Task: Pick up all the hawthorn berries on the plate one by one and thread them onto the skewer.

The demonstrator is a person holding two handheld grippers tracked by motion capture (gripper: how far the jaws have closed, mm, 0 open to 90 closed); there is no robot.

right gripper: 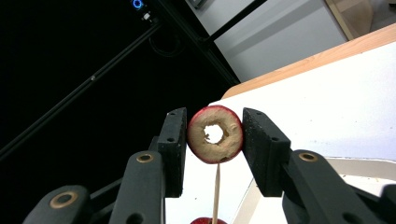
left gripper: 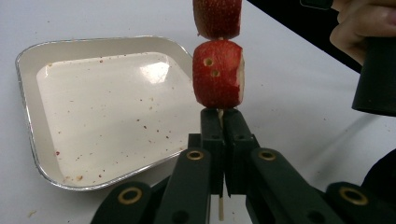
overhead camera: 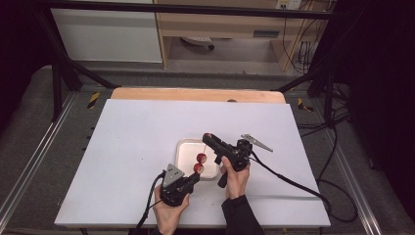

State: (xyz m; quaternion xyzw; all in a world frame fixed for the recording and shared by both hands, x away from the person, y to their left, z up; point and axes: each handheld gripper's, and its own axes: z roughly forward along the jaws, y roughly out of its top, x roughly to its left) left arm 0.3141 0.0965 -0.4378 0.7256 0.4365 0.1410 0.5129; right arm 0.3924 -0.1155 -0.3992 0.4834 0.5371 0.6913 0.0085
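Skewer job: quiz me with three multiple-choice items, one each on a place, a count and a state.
1. The ring is: A between the right fingers; B below the left fingers; C lowest on the skewer.
2. Pieces on the skewer in the left gripper view: A one; B two; C four.
3. The left fingers are: A wide open; B shut on the skewer; C shut on a piece.
Key: A, the right fingers flank and touch the ring; B, two red pieces stack above the left fingers; B, the left fingers pinch the skewer below the pieces.
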